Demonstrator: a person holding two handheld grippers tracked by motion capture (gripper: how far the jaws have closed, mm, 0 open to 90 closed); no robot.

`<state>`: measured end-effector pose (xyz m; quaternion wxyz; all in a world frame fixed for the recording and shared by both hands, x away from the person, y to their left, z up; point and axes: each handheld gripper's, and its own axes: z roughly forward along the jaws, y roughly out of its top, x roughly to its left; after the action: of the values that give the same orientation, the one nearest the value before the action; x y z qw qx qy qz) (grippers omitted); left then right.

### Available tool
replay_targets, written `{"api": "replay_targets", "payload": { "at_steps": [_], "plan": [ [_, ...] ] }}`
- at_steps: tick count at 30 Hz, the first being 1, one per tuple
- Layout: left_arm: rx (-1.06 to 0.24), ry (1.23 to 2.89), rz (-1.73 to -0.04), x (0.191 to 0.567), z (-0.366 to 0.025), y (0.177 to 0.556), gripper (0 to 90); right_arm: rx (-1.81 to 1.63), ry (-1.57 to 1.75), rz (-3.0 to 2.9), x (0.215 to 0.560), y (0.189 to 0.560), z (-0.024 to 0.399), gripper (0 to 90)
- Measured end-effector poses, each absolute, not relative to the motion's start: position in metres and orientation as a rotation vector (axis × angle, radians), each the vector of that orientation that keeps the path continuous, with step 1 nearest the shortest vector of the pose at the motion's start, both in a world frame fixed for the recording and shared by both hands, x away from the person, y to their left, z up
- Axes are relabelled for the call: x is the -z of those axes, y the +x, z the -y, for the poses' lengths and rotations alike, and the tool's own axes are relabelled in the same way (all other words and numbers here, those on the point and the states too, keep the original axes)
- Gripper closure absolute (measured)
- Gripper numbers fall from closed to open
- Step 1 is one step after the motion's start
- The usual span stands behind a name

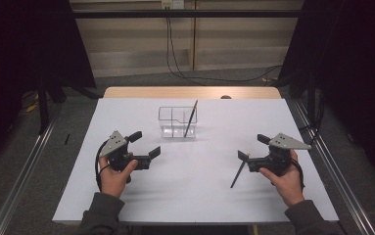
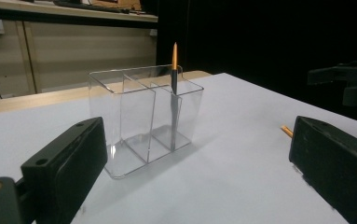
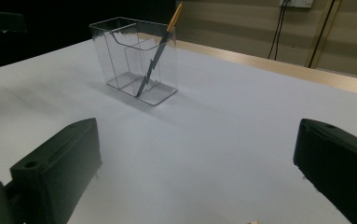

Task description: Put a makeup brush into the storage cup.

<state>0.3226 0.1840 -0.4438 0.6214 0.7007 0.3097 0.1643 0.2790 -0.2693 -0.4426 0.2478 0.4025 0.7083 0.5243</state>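
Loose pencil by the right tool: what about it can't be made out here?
1. High view: the loose pencil has its upper end under a jaw of the right tool; touching or apart cannot be told.
2. Right gripper view: the bottom edge cuts off all but its tip.
3. Left gripper view: the near jaw hides all but its orange end.

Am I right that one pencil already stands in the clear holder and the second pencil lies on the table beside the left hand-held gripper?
Not quite: the second pencil lies beside the right hand-held gripper, as the high view shows. The first pencil does stand in the clear holder.
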Motion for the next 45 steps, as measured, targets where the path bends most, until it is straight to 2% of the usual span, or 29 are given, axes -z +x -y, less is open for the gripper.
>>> {"api": "replay_targets", "payload": {
  "at_steps": [45],
  "plan": [
    [-0.379, 1.615, -0.700, 0.442, -0.186, 0.324, 4.1, -1.339, 1.232, -1.991, 0.446, 0.295, 0.262, 2.3]
  ]
}}
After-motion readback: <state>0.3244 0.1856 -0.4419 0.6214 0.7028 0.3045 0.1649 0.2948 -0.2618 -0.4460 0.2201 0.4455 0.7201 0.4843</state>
